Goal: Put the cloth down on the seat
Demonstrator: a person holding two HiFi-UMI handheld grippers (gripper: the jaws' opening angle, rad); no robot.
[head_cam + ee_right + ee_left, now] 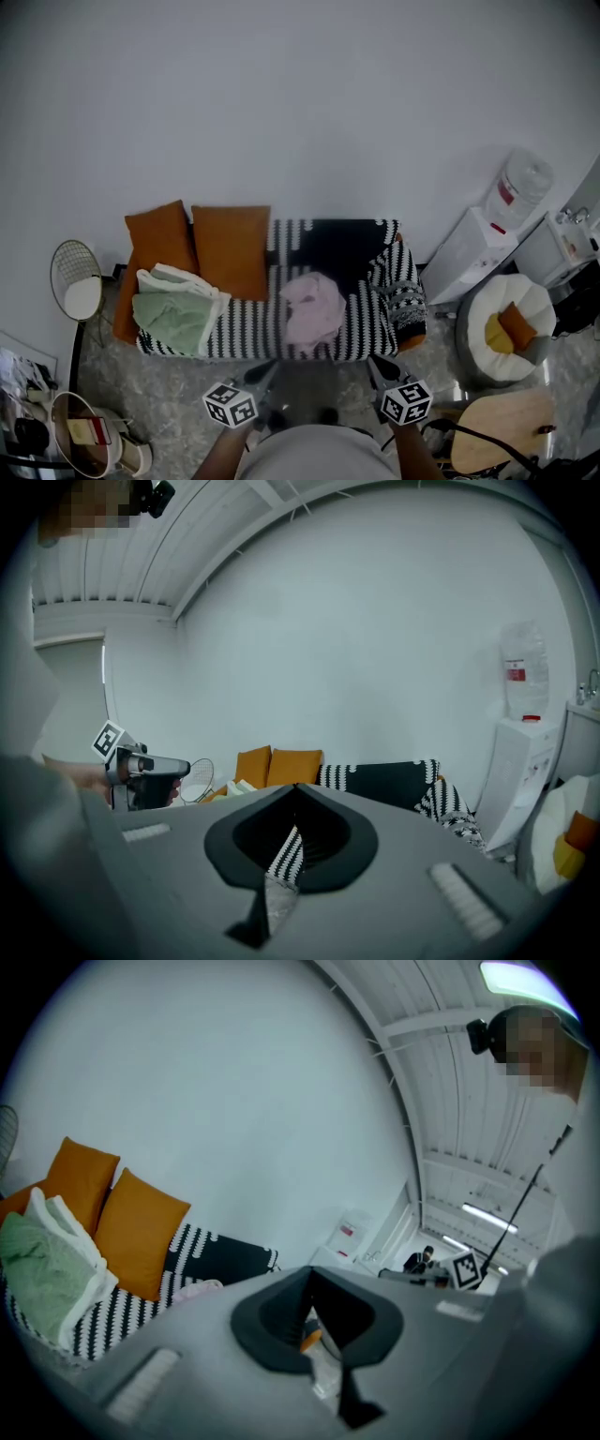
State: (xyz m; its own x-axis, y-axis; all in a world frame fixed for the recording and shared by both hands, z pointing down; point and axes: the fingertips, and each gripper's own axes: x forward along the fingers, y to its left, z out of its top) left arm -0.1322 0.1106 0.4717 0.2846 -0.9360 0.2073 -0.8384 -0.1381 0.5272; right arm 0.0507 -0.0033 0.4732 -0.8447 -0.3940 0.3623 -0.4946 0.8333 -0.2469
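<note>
At the far left a round bin (82, 441) holds a small carton-like thing I can't identify. On the sofa (244, 330), green and white laundry (173, 309) is heaped against the orange cushions (230, 248). The pink cloth (314, 309) lies crumpled mid-seat, so it looks delivered. That would explain why the left gripper (265, 373) and right gripper (379, 366) hang just short of the seat's front edge, jaws together, holding nothing. Further right, a white tub chair (525, 286) cradles two small cushions (511, 326).

Cloth: pink cloth (314, 309) lies crumpled on the striped seat (246, 328).
Claws: I see left claw (265, 373) and right claw (378, 367) before the seat's front edge, not touching it.
</note>
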